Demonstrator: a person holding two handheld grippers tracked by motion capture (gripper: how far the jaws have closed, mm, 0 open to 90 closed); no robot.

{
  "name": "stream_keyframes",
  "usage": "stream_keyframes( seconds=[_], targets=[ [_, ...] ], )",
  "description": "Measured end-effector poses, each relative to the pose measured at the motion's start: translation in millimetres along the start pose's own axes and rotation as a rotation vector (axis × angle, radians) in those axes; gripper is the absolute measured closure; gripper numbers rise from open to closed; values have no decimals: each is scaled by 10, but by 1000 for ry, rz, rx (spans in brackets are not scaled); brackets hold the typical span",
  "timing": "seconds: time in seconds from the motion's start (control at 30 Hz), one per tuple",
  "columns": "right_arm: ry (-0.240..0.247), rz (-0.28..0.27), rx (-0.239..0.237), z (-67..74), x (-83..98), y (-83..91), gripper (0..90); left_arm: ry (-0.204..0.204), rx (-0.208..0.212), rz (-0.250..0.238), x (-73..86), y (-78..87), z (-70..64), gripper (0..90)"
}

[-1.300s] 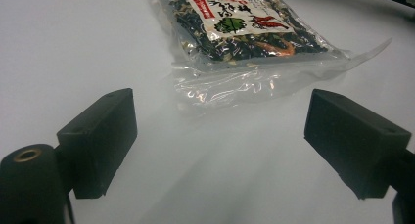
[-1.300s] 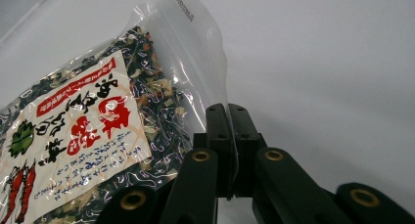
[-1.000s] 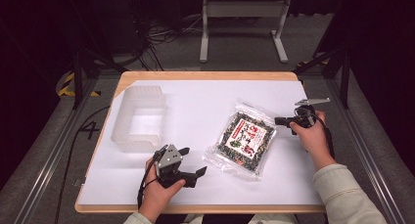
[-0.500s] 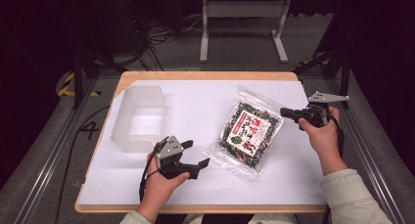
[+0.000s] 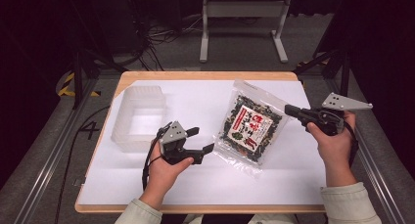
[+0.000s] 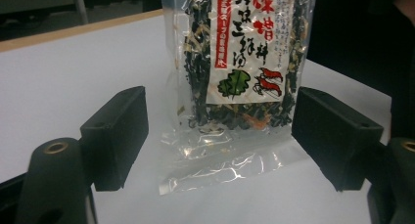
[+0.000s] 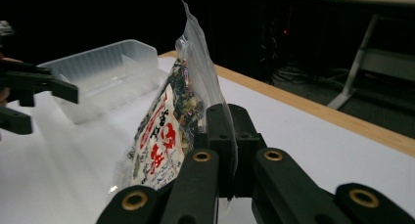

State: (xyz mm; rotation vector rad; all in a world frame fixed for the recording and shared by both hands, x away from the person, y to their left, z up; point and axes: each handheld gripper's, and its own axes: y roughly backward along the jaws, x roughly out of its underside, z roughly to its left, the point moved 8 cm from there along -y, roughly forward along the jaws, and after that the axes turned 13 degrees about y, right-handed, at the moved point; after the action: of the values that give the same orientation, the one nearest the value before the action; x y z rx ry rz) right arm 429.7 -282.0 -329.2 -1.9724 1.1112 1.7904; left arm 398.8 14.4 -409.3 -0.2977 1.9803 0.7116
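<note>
A clear bag of dried seaweed mix point(image 5: 251, 127) with a red and white label is tilted up from the white table sheet point(image 5: 274, 185). My right gripper point(image 5: 288, 109) is shut on the bag's right edge and holds that side in the air; in the right gripper view the jaws point(image 7: 229, 145) pinch the clear film of the bag point(image 7: 164, 131). My left gripper point(image 5: 201, 140) is open beside the bag's lower left corner, and its jaws have just been closing. In the left gripper view the bag point(image 6: 244, 62) lies ahead between the two fingers point(image 6: 117, 136), untouched.
A translucent plastic container point(image 5: 139, 117) with a divider stands at the left of the sheet, behind the left hand; the right gripper view has the container point(image 7: 105, 75) beyond the bag. The wooden table edge point(image 5: 205, 76) borders the sheet. A white metal stand point(image 5: 242, 18) is on the floor beyond.
The right gripper has risen with the bag's edge, tipping the bag up off the sheet. The left gripper has lifted and moved toward the bag's near corner.
</note>
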Motion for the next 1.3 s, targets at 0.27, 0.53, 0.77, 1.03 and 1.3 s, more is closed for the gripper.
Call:
stream_keyframes(
  seconds=[0.27, 0.53, 0.77, 1.03, 1.3],
  targets=[
    [120, -30, 2, 220, -295, 175, 900, -69, -19, 35, -187, 41, 19, 181],
    [194, -68, 19, 321, -423, 271, 900, -59, 7, 22, -295, 15, -35, 200],
    [224, -105, 9, 387, -498, 328, 900, -84, 45, -9, -350, -8, -89, 223],
    [259, -141, -50, 528, -572, 302, 900, -89, 95, -59, -410, 53, -146, 191],
    [277, -154, -116, 701, -631, 261, 900, -80, 147, -90, -480, 148, -284, 125]
  ],
)
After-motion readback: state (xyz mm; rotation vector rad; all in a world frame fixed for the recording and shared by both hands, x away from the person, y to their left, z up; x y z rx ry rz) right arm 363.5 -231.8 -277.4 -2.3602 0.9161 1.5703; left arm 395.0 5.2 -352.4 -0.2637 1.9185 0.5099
